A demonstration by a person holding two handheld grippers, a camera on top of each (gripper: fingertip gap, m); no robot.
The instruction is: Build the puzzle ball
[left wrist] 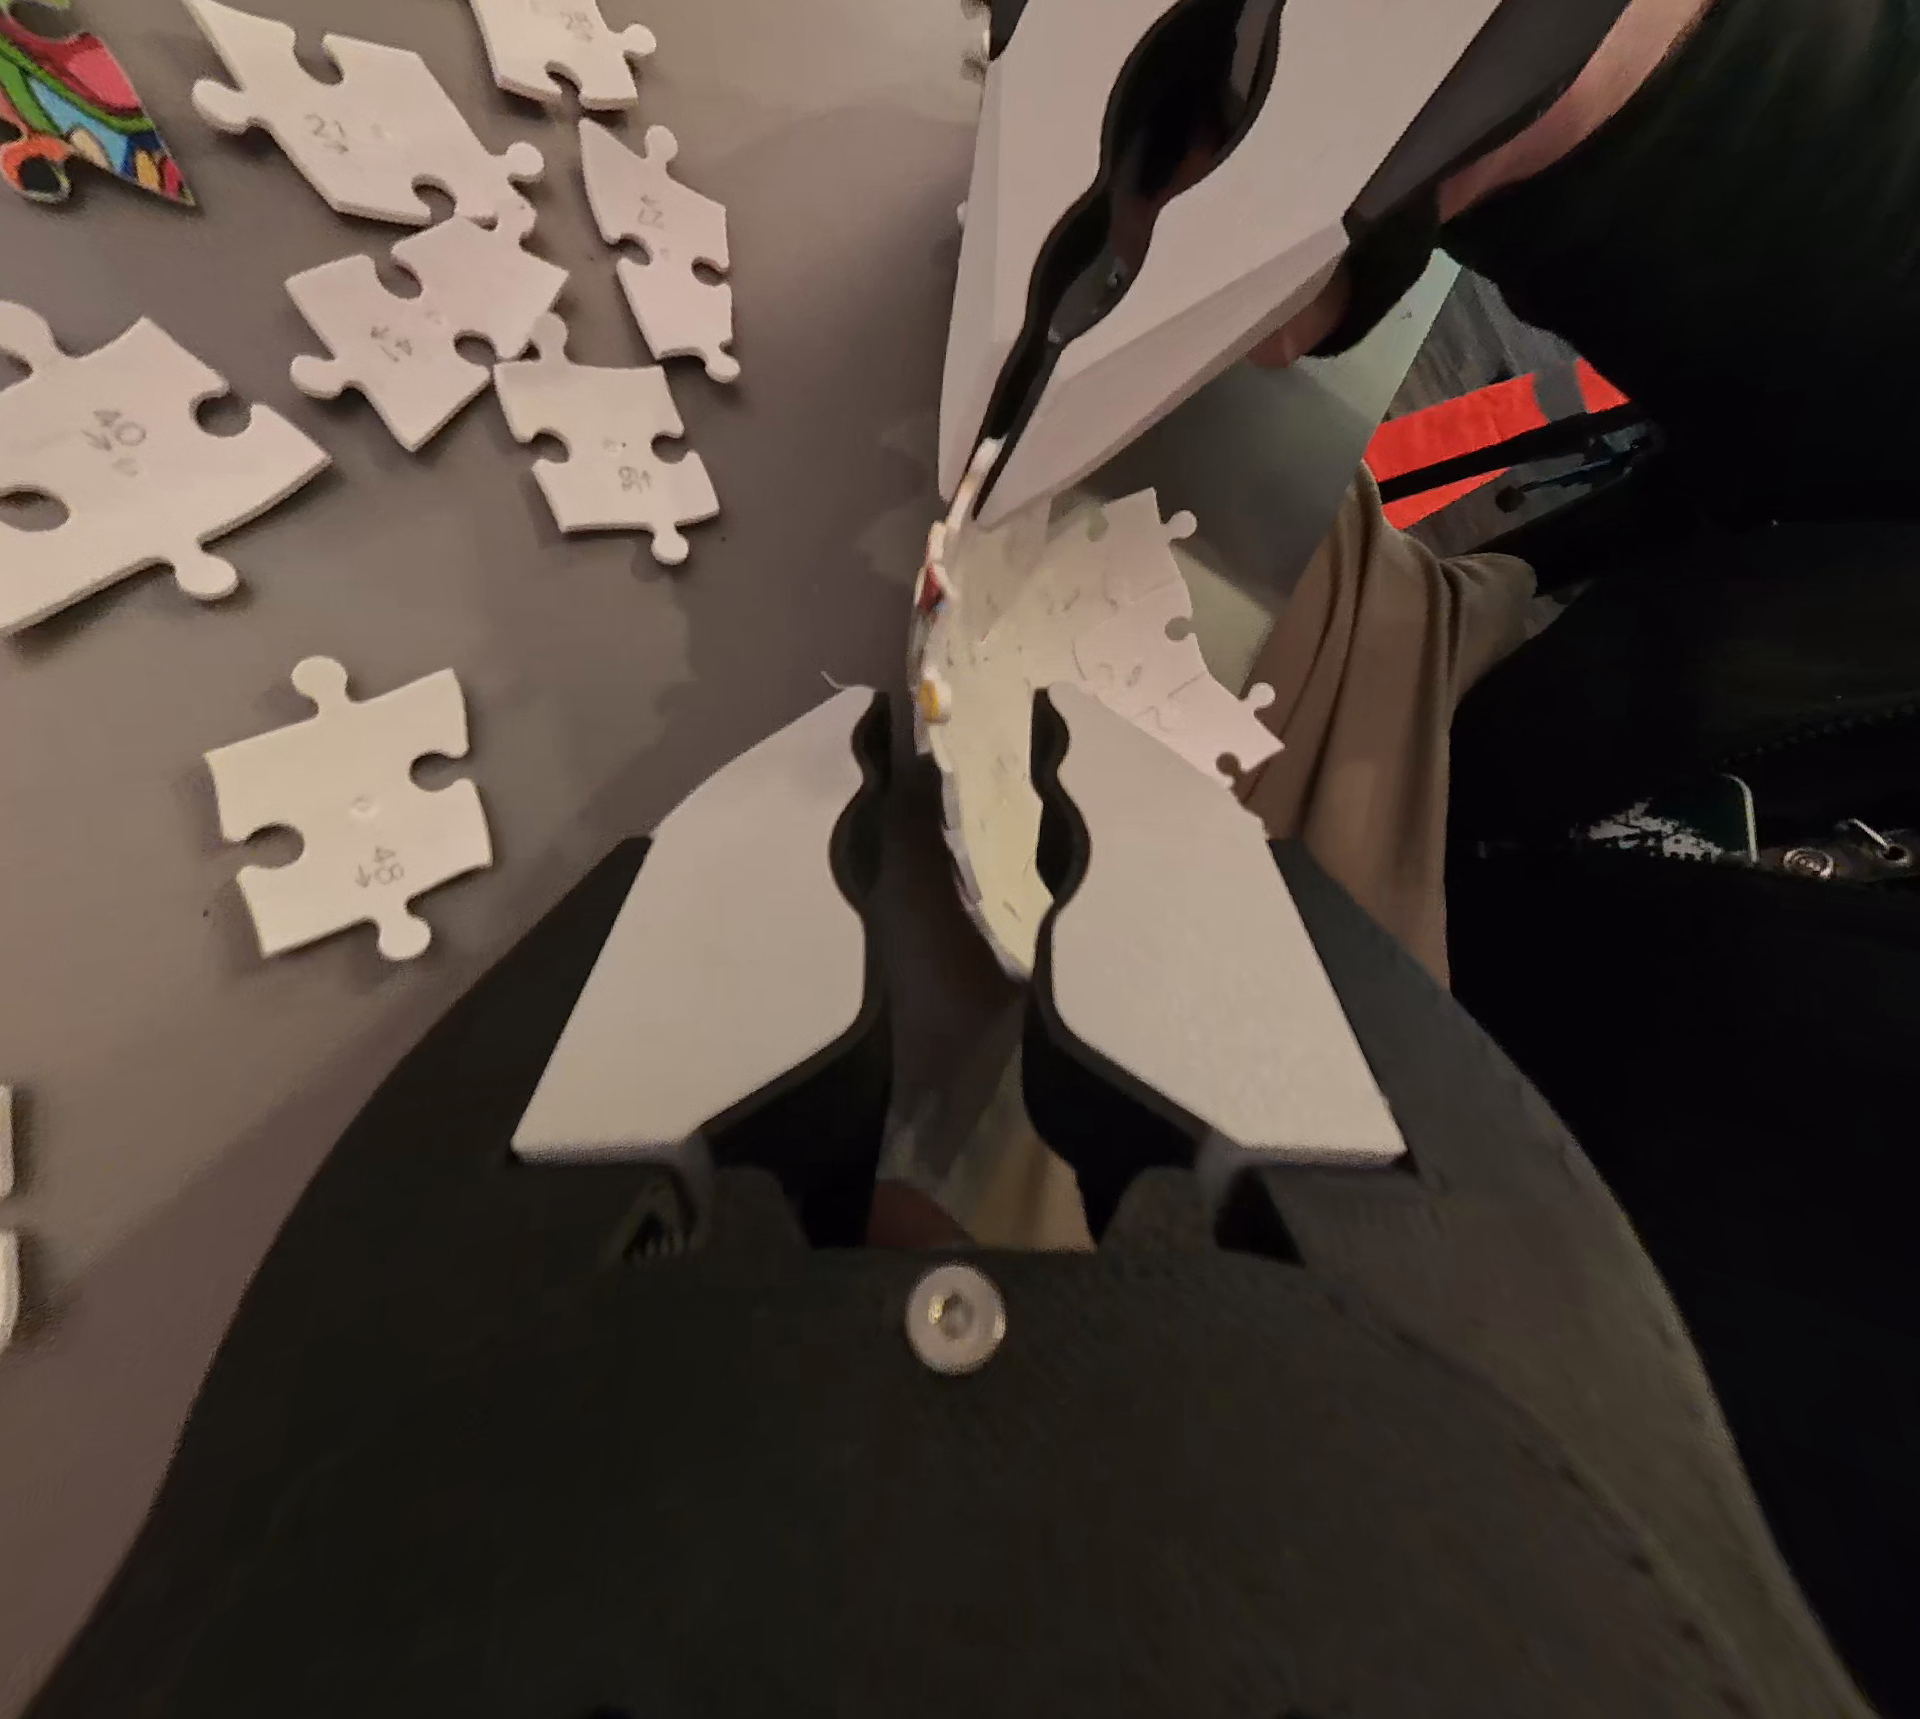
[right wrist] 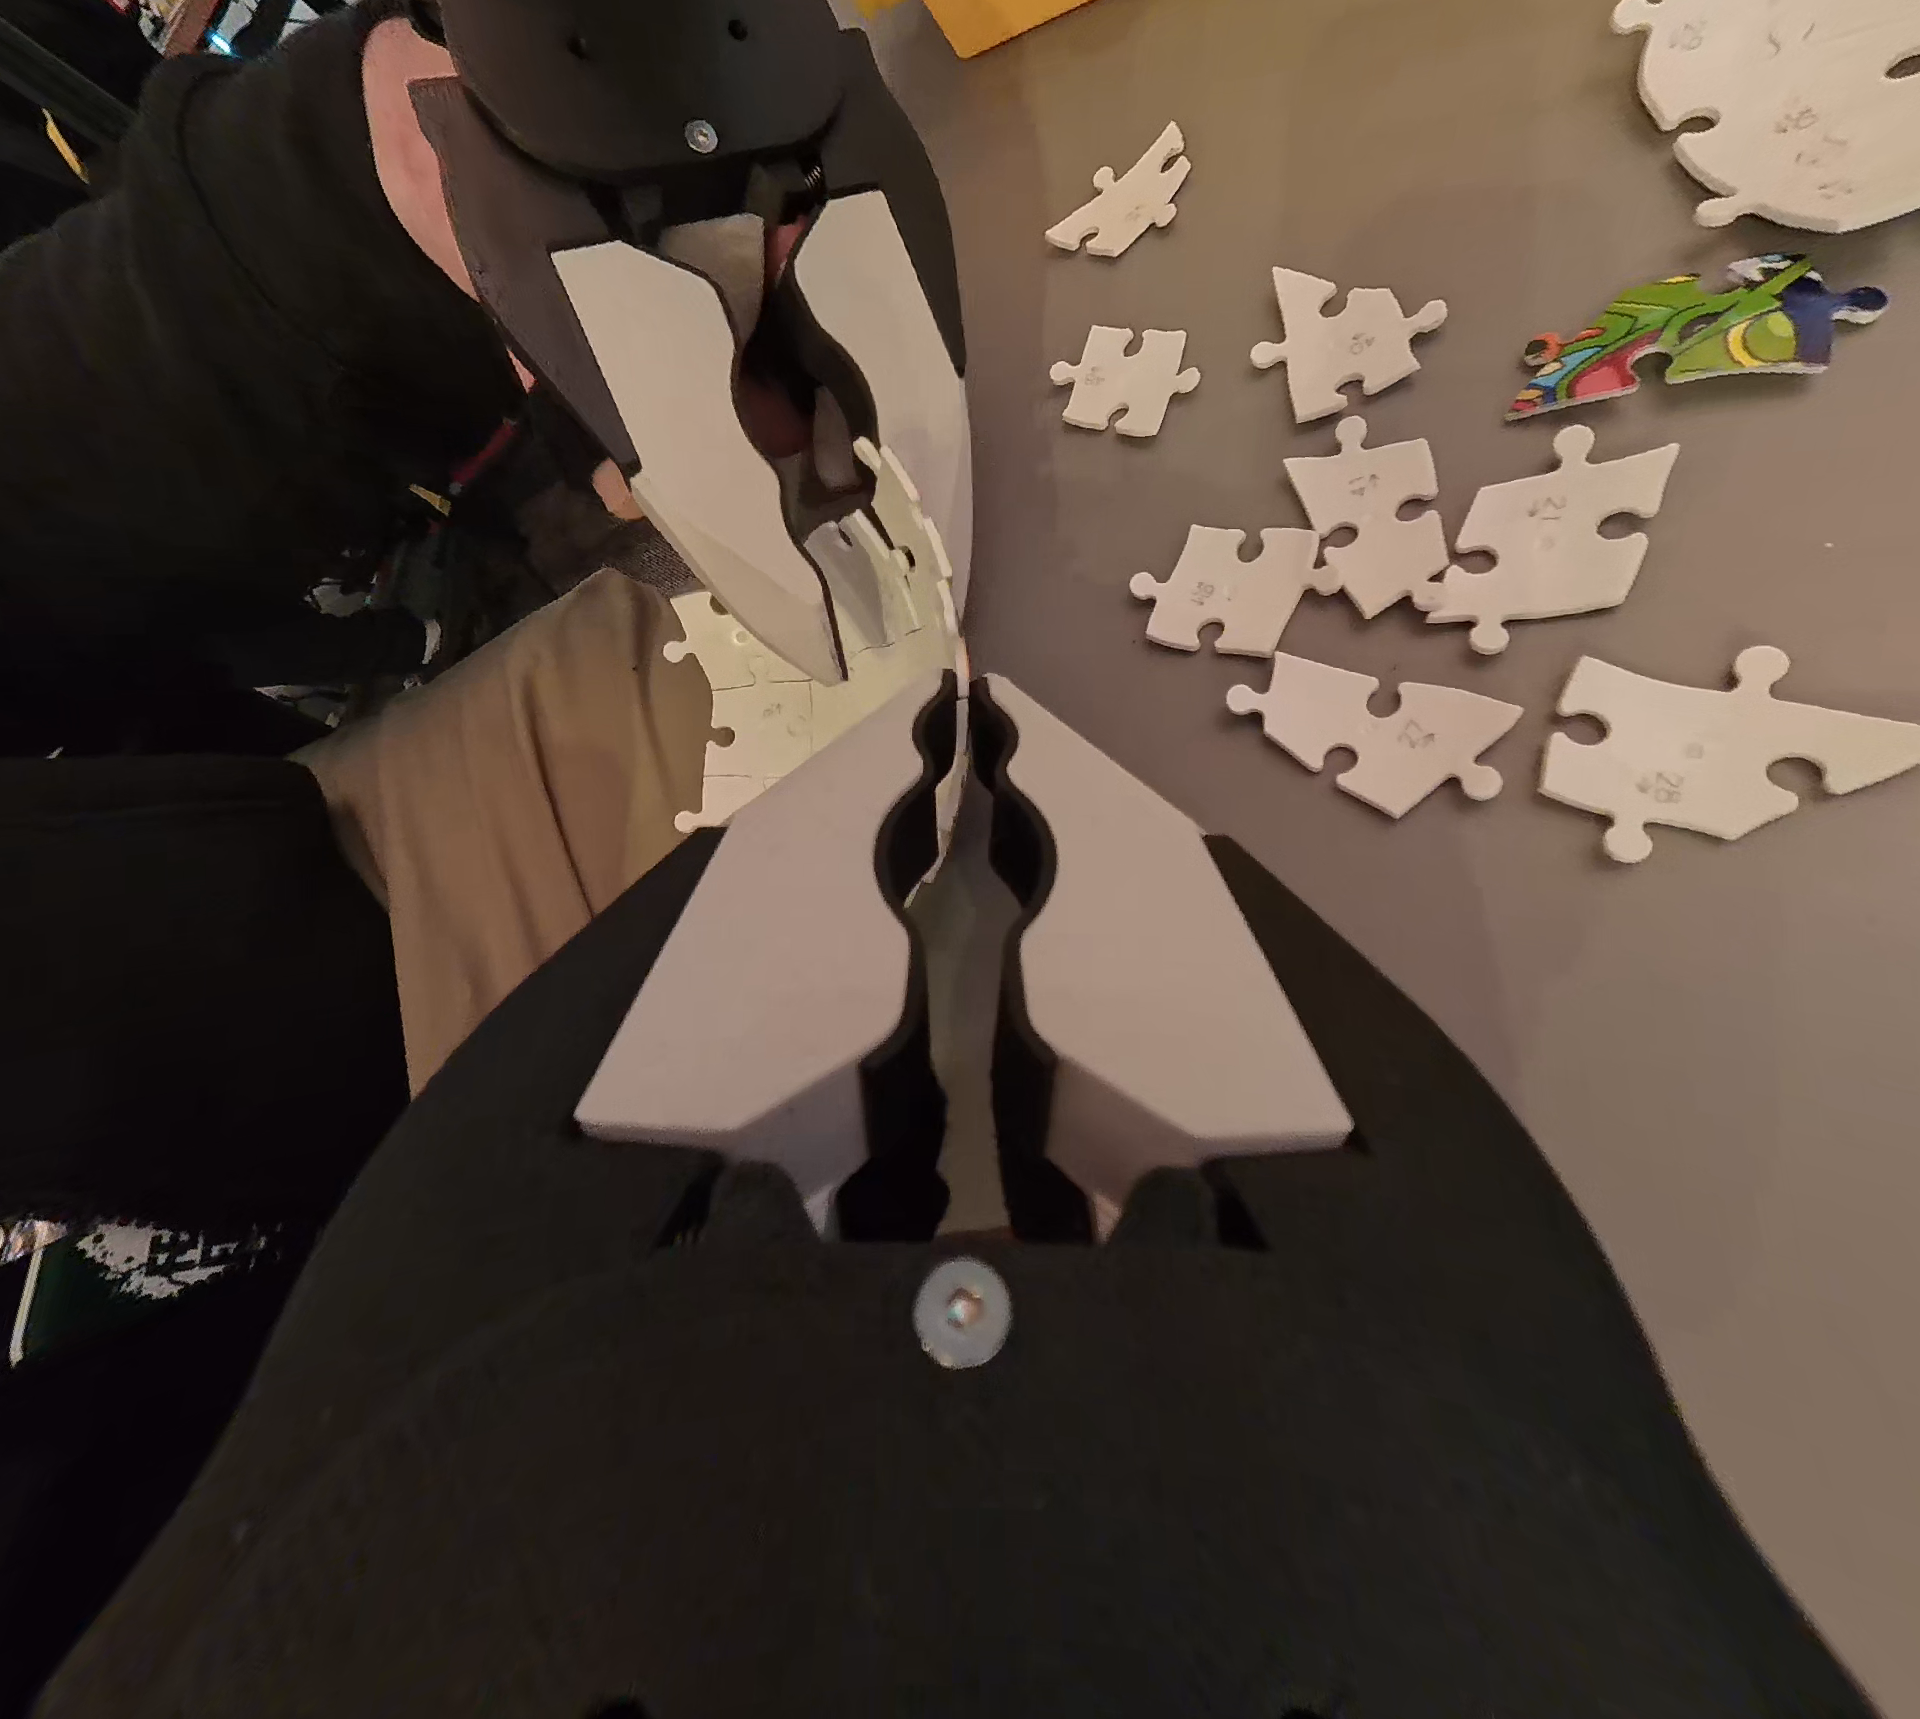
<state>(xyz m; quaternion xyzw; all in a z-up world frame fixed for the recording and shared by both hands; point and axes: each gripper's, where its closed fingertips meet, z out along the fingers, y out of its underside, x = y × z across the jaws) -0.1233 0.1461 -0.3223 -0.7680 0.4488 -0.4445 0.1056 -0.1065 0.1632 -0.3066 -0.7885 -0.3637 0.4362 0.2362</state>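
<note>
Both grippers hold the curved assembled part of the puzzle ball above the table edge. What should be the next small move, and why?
Probably press the seam gently. The left gripper and the right gripper each pinch the rim of the curved section at different points, so squeezing the edges together would likely seat the tabs before fetching another loose piece from the table.

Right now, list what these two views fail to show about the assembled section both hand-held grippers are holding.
- Printed face of the curved assembled section: turned away in both views.
- Its lower edge: behind the left hand-held gripper fingers, left wrist view.
- Right hand-held gripper contact: section seen edge-on, right wrist view.
- Joints between pieces: too faint.
</note>
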